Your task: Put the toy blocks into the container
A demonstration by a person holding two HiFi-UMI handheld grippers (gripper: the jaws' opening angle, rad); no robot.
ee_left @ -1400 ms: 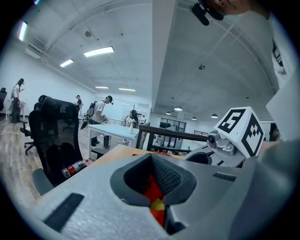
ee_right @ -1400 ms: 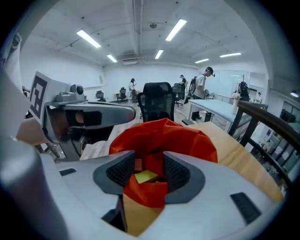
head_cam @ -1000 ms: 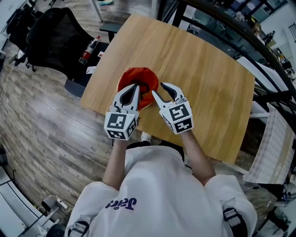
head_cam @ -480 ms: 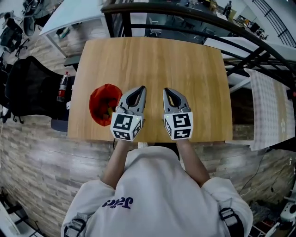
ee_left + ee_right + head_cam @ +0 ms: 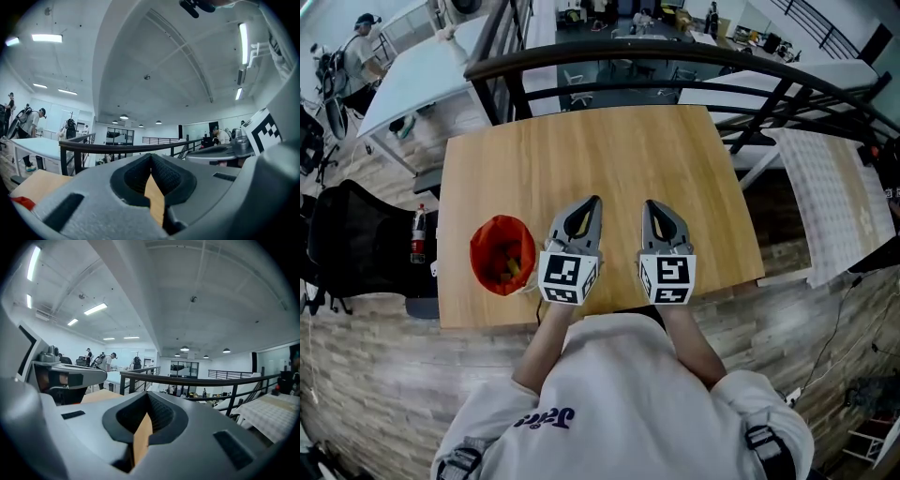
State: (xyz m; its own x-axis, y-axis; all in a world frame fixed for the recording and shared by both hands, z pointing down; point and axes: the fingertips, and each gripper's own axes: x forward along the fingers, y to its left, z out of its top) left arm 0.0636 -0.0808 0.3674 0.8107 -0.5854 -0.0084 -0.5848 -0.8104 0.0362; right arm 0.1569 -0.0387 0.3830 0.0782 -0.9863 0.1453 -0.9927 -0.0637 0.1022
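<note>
A red container (image 5: 501,254) stands on the wooden table (image 5: 609,159) near its front left corner, with yellow and other toy blocks (image 5: 513,266) inside. My left gripper (image 5: 593,201) hovers just right of the container, shut and empty. My right gripper (image 5: 650,203) is beside it, parallel, shut and empty too. In the left gripper view the pads (image 5: 151,157) meet with only table wood showing below them, and a sliver of the red container (image 5: 21,202) shows at lower left. The right gripper view shows its pads (image 5: 149,397) closed with nothing between them.
A black railing (image 5: 675,56) runs behind the table's far edge. A black chair (image 5: 356,239) and a red bottle (image 5: 417,234) sit on the floor to the left. A white patterned mat (image 5: 834,187) lies off to the right. People stand at distant desks (image 5: 105,361).
The right gripper's jaws have shut. Both grippers drew back from over the red container and now sit side by side to its right, over the table's near part.
</note>
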